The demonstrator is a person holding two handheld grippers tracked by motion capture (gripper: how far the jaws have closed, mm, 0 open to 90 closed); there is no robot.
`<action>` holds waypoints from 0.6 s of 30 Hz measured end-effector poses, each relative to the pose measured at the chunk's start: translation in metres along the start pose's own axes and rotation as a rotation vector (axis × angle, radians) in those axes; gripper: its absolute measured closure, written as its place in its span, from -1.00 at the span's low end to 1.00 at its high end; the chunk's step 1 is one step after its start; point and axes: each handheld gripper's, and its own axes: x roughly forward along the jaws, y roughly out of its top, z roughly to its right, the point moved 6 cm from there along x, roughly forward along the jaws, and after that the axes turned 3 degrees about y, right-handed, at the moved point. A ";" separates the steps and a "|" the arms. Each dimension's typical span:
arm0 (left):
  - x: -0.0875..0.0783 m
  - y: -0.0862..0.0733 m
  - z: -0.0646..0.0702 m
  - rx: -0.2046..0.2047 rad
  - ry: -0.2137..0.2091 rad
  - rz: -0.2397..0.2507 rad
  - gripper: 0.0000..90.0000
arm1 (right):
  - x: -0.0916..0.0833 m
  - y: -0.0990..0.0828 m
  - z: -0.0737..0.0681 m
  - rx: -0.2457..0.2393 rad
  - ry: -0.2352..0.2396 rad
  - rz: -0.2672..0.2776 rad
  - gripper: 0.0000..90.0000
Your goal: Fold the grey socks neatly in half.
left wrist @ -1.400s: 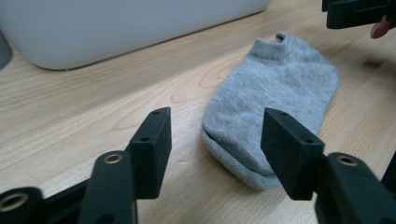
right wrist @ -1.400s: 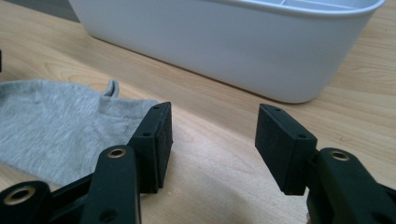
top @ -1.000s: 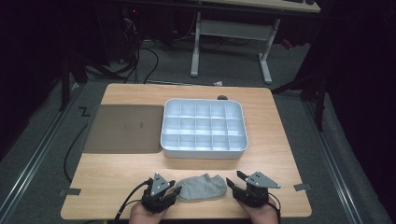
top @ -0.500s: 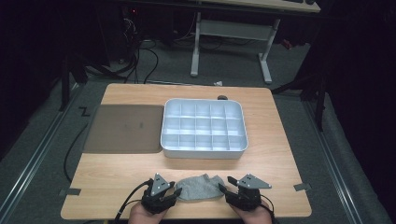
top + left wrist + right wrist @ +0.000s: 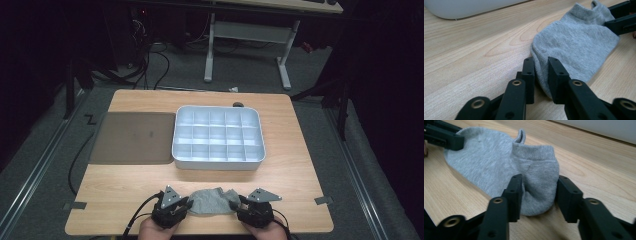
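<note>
A grey ankle sock [image 5: 212,200] lies bunched on the wooden table [image 5: 125,195] near its front edge, between my two grippers. My left gripper [image 5: 187,204] has just been closing, and in its own view the jaws [image 5: 541,72] pinch a fold at the sock's [image 5: 579,42] toe end. My right gripper [image 5: 240,202] has also been closing. Its jaws [image 5: 539,192] stand wider, with the heel end of the sock [image 5: 499,157] bulging between them against both pads. Each gripper view shows the other gripper's jaws at the sock's far end.
A white compartment tray [image 5: 217,165] stands at the middle of the table, just beyond the sock. A dark brown mat [image 5: 132,137] lies flat to its left. Cables [image 5: 135,220] trail from the grippers off the front edge.
My right gripper has moved left toward the sock, and the sock has bunched up shorter between the two grippers. The left hand has stayed in place.
</note>
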 end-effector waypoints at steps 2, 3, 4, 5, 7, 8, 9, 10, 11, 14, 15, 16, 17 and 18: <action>0.000 0.000 0.000 0.008 0.000 0.001 0.81 | 0.000 0.000 -0.001 0.000 0.011 -0.002 0.49; 0.000 0.000 0.000 0.009 0.003 0.003 0.83 | 0.000 0.000 -0.001 0.001 0.017 -0.003 0.54; 0.000 0.000 0.000 0.010 0.002 0.002 0.85 | 0.000 0.000 -0.002 0.005 0.026 -0.007 0.59; 0.000 0.001 0.000 0.008 0.002 0.003 0.86 | 0.000 0.000 -0.002 0.003 0.033 -0.008 0.63; 0.000 0.001 -0.001 -0.005 0.002 0.007 0.88 | 0.001 0.000 -0.003 -0.003 0.042 -0.011 0.71; 0.000 0.002 -0.002 -0.006 0.005 0.006 0.88 | 0.001 0.001 -0.003 -0.006 0.048 -0.012 0.74; 0.000 0.002 -0.002 -0.004 0.009 0.006 0.89 | 0.001 0.001 -0.003 -0.006 0.053 -0.010 0.77; 0.000 0.002 -0.001 -0.002 0.015 0.008 0.89 | 0.001 0.001 -0.003 -0.010 0.052 -0.008 0.79; 0.000 0.002 -0.001 -0.002 0.017 0.009 0.89 | 0.001 0.001 -0.004 -0.012 0.052 -0.009 0.81; -0.001 0.003 -0.002 -0.014 0.018 0.014 0.90 | 0.000 0.002 -0.004 -0.015 0.051 -0.003 0.83; -0.001 0.004 -0.002 -0.017 0.019 0.016 0.90 | 0.000 0.003 -0.004 -0.016 0.051 -0.002 0.84; -0.001 0.005 -0.003 -0.022 0.020 0.021 0.90 | 0.000 0.003 -0.004 -0.017 0.050 0.000 0.84; -0.001 0.005 -0.003 -0.021 0.021 0.021 0.90 | -0.001 0.003 -0.004 -0.019 0.049 0.005 0.84; -0.001 0.005 -0.003 -0.019 0.022 0.022 0.90 | -0.002 0.004 -0.004 -0.020 0.048 0.009 0.84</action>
